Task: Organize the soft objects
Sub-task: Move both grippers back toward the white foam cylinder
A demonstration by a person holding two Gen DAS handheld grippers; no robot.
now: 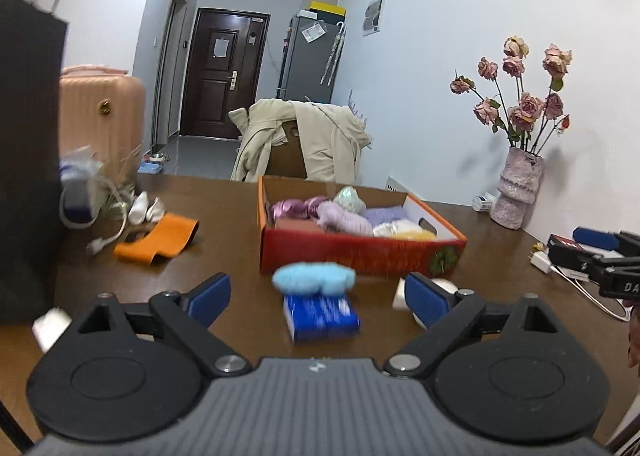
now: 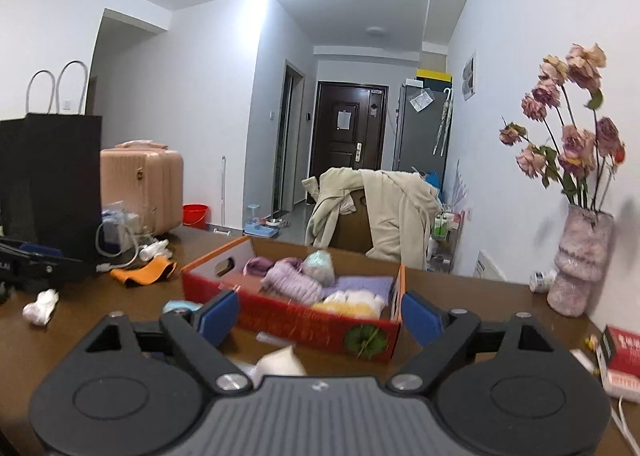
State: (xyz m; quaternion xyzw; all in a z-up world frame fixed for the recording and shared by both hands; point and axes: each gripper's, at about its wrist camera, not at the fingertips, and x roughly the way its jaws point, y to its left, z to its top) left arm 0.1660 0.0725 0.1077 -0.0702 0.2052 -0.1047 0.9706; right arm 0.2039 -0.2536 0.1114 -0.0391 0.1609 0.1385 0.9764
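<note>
A red cardboard box point(image 1: 360, 252) on the brown table holds several soft items in purple, lilac, mint, white and yellow; it also shows in the right wrist view point(image 2: 296, 320). A fluffy light-blue soft item point(image 1: 314, 277) lies on a blue packet point(image 1: 322, 318) in front of the box, between my left gripper's point(image 1: 318, 296) open, empty fingers. My right gripper point(image 2: 320, 316) is open and empty, before the box's near corner. A white soft item point(image 2: 280, 362) lies under it. A crumpled white soft item point(image 2: 40, 306) lies at the left.
An orange cloth point(image 1: 158, 240) and cables lie left of the box. A black paper bag point(image 2: 52, 176) stands at the left. A vase of dried roses point(image 2: 580, 256) stands at the wall. A red book point(image 2: 624, 352) and charger lie right. A chair with a coat point(image 1: 304, 144) is behind the table.
</note>
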